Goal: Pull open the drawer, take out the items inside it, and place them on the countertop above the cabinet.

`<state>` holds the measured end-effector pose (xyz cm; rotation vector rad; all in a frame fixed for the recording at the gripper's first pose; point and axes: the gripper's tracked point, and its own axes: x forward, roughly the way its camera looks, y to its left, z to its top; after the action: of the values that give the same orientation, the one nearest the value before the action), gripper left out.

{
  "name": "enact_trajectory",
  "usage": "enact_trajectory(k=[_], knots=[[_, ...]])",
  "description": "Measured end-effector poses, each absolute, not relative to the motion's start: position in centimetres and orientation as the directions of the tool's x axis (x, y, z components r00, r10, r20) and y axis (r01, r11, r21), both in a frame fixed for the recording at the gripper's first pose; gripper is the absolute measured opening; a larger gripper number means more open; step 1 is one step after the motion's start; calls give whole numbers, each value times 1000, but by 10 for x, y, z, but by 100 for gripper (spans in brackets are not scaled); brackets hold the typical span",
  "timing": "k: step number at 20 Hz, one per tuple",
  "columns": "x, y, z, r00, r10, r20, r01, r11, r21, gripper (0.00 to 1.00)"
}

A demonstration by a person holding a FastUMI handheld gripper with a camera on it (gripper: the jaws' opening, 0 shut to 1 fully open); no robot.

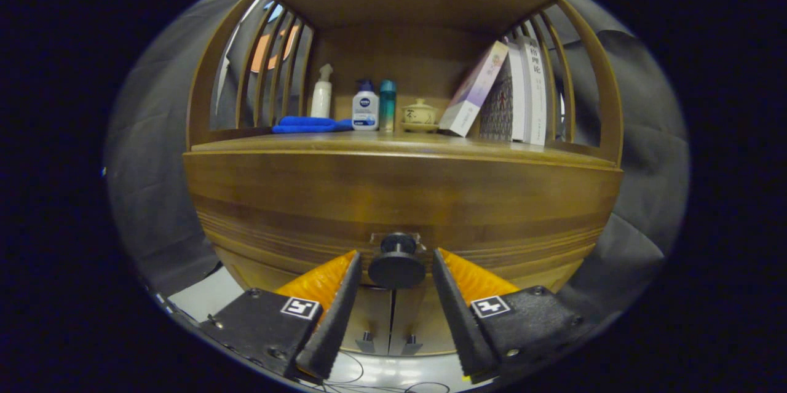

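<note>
Gripper view: hand-held gripper (396, 258) fingers spread, flanking drawer knob (397, 265), untouched.

My gripper (396, 261), seen at the bottom of the frame: two fingers, each a long, narrow black pad with a finely textured inner face, tapering toward the tip. Bright orange ribbed backing behind each pad. Each finger is mounted on a matte black block, slightly grainy in finish. One small square white tag with a black pattern sits on top of each block. Several small round screws along the block edges.
</note>
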<state>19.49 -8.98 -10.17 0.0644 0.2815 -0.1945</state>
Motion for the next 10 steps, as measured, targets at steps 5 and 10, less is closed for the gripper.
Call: enact_trajectory(k=[5,10], knots=[[197,-93,-107,931,-205,-301,233,971,58,53],[195,-92,-108,939,-199,-282,221,974,50,40]])
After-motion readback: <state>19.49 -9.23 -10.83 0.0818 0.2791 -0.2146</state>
